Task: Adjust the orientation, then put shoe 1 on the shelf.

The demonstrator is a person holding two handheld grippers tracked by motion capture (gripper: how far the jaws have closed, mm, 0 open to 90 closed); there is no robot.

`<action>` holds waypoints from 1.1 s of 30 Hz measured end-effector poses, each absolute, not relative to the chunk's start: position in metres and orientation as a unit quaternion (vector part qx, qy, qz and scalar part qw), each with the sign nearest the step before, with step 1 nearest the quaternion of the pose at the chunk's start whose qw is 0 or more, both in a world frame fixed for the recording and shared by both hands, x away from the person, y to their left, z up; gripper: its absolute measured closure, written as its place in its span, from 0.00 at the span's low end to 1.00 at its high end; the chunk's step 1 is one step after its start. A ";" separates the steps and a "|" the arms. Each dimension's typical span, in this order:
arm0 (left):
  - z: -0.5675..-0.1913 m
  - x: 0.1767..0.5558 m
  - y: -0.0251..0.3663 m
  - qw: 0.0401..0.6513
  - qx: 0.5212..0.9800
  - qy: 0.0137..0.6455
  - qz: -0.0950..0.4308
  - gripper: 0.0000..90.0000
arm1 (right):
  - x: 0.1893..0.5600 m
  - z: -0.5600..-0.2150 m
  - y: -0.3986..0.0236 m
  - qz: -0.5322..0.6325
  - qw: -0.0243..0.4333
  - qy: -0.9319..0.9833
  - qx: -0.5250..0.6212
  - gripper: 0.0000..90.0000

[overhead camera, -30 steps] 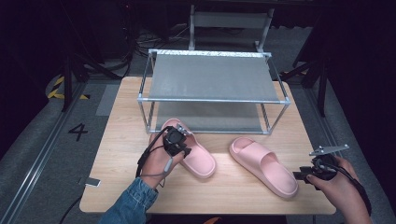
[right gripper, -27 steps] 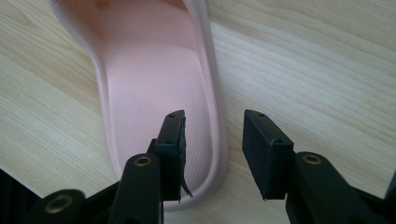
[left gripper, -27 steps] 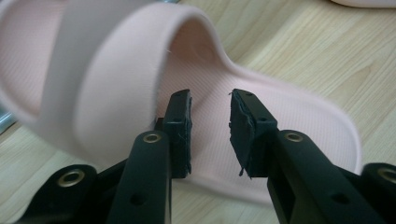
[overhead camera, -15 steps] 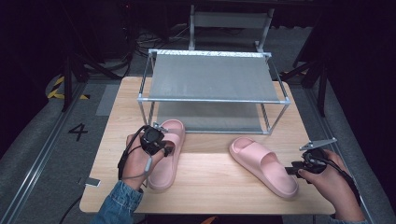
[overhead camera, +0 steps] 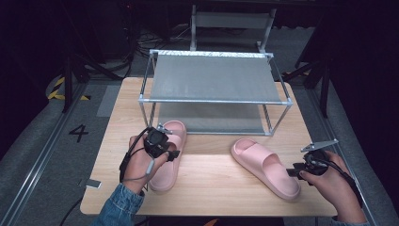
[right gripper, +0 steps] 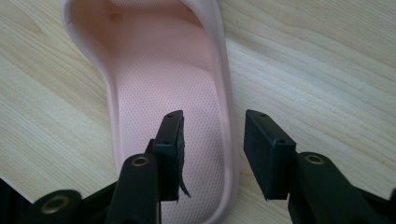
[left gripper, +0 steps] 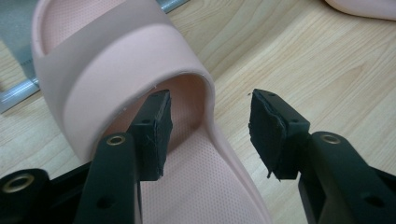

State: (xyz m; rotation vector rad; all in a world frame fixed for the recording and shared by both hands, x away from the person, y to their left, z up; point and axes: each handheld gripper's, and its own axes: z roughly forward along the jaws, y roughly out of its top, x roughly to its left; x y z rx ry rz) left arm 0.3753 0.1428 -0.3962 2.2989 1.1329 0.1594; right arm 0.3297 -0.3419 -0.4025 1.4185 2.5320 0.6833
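Left slipper (overhead camera: 165,155) swung toe-first toward rack (overhead camera: 214,101); left gripper (left gripper: 210,133) jaws just opening, released astride sidewall. Right gripper (right gripper: 212,154) released astride right slipper (right gripper: 159,88) edge; clamp squarely before lifting.

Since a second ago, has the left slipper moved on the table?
Yes. The left slipper has swung its heel leftward toward the table's near edge, its toe staying by the rack's front left leg. The left gripper has just been opening around its side wall.

The left hand (overhead camera: 141,162) hides part of the left slipper (overhead camera: 165,157).
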 end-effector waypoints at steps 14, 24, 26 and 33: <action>-0.418 0.386 0.128 0.264 0.866 0.416 0.086 0.54 | 0.330 -0.405 -0.339 0.228 0.078 0.848 0.473 0.65; -0.414 0.387 0.131 0.266 0.861 0.427 0.071 0.90 | 0.330 -0.406 -0.341 0.226 0.078 0.848 0.474 0.65; -0.413 0.386 0.132 0.263 0.862 0.427 0.073 0.91 | 0.330 -0.406 -0.341 0.225 0.076 0.848 0.474 0.65; -0.402 0.383 0.135 0.265 0.865 0.422 0.063 0.95 | 0.330 -0.406 -0.344 0.227 0.077 0.846 0.476 0.65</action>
